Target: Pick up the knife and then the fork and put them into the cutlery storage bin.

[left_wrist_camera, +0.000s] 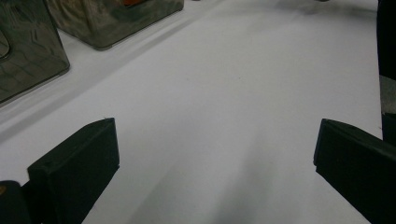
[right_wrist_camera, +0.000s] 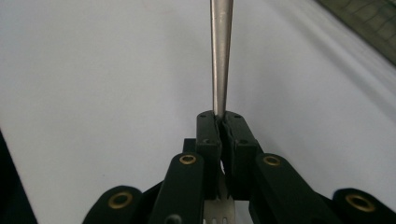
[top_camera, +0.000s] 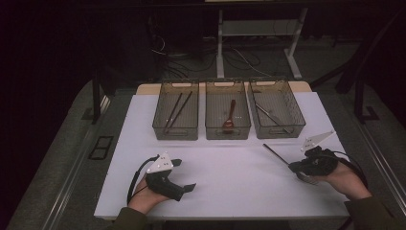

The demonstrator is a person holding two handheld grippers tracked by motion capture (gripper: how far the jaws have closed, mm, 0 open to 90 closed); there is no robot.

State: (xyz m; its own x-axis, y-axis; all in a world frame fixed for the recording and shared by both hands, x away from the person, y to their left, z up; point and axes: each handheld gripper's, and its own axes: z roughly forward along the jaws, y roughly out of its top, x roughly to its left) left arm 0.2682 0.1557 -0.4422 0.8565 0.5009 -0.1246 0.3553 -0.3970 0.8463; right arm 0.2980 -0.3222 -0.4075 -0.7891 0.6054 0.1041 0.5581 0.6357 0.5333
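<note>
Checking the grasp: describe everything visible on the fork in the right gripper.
The fork looks like bare, shiny metal with a slim handle that widens away from the jaws. The right gripper is shut on the handle, tines showing behind the jaws, near the hand. In the high view it points up-left toward the bins, seemingly off the white table.

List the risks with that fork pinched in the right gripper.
The right gripper pinches the fork near its tines, so the long handle sticks far out; it could pivot or slip in the narrow pads. The handle tip may also catch the rim of the right bin on the way in. That bin already holds a metal utensil that the fork could land across.
</note>
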